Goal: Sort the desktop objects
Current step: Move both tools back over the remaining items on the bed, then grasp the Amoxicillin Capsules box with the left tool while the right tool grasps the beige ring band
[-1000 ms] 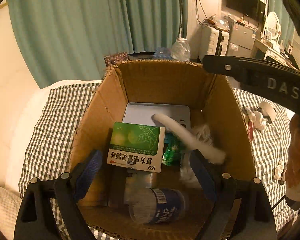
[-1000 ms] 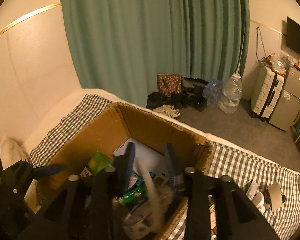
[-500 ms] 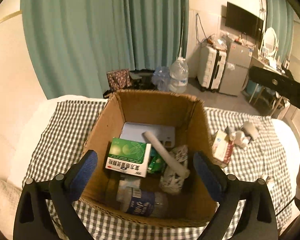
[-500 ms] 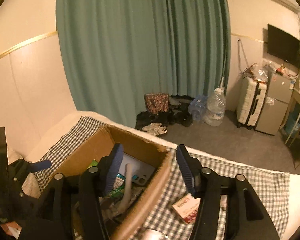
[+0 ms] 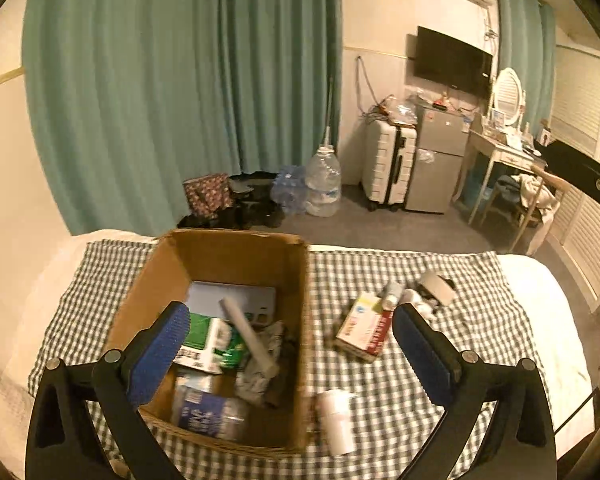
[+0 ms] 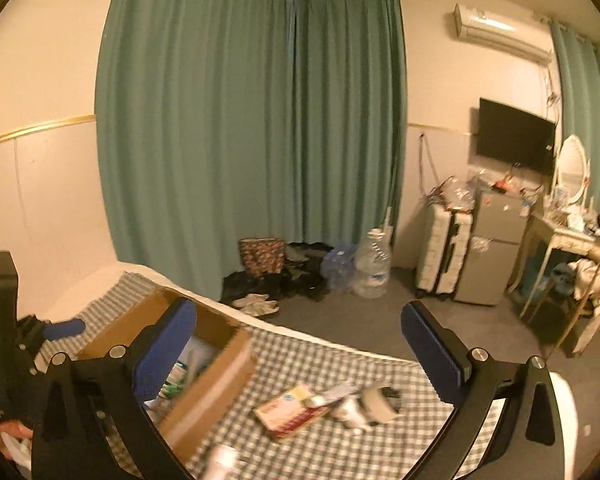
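A cardboard box (image 5: 300,300) stands on the checked cloth (image 5: 440,360) and holds a green carton (image 5: 204,340), a white tube (image 5: 250,334), a bottle (image 5: 208,416) and other items. My left gripper (image 5: 292,344) is open and empty, high above the box's right side. A red and white carton (image 5: 362,330), a white bottle (image 5: 336,412) and small white items (image 5: 420,296) lie on the cloth to the right. My right gripper (image 6: 300,344) is open and empty, raised above the cloth; the box (image 6: 212,380) and the carton (image 6: 292,412) show below it.
The bed ends at a far edge (image 5: 380,248). Beyond it are teal curtains (image 5: 180,100), water jugs (image 5: 322,188), a suitcase (image 5: 388,168) and a small fridge (image 5: 440,160). The left gripper's body shows at the left of the right wrist view (image 6: 4,340).
Both grippers rose and pulled back from inside the box. The right gripper opened and let go of the white tube, which now lies in the box. Both views swung right.
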`<state>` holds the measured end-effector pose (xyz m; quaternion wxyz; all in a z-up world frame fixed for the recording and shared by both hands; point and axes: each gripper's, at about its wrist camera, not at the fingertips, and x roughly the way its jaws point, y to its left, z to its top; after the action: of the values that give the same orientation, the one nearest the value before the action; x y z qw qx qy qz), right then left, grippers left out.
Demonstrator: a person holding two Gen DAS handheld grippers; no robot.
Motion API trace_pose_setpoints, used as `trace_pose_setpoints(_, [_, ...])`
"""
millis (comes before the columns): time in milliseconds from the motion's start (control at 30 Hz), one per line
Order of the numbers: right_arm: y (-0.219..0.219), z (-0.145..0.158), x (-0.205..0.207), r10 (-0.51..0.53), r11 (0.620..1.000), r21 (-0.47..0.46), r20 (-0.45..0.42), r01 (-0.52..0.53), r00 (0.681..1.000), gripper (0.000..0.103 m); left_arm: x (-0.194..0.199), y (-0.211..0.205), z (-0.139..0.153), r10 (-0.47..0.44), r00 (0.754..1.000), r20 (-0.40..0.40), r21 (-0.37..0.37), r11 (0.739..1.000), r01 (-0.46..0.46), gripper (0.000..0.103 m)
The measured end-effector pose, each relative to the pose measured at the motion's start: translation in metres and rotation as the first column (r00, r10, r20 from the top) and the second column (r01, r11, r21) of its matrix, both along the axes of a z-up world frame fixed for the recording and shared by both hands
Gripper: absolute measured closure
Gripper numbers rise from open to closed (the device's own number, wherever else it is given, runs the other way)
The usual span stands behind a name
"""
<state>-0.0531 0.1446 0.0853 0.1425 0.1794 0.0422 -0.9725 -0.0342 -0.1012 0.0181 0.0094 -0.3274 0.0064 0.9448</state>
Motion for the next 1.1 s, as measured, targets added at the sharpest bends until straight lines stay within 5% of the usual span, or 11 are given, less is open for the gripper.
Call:
trace_pose_setpoints(467, [0.099,-0.039,-0.004,-0.112,0.993,0.029,0.068,0.11,0.991,0.0,-0.02,0.076,-0.033,-0.106,0.994,0.026,-0.037,0.994,0.107,0.0])
trace_pose_setpoints(767, [0.108,-0.108,-0.022,-0.126,0.963,0.25,0.084,0.102,0.988,0.0,-0.048,0.097,-0.084,-0.142,0.985,0.099,-0.058,0.987,0.149,0.0])
trace_pose_setpoints(967, [0.124,-0.145,-0.04,-0.024,0.995,0.101,0.183,0.006,0.983,0.001,-0.065,0.099,-0.123,-0.152,0.976,0.156,-0.074,0.983,0.165,0.0])
trace_pose_setpoints(1100, [0.112,-0.171,-0.06,-0.002,0.988,0.15,0.229,-0.033,0.973,0.014,-0.077,0.101,-0.142,-0.172,0.97,0.173,-0.085,0.978,0.188,0.0])
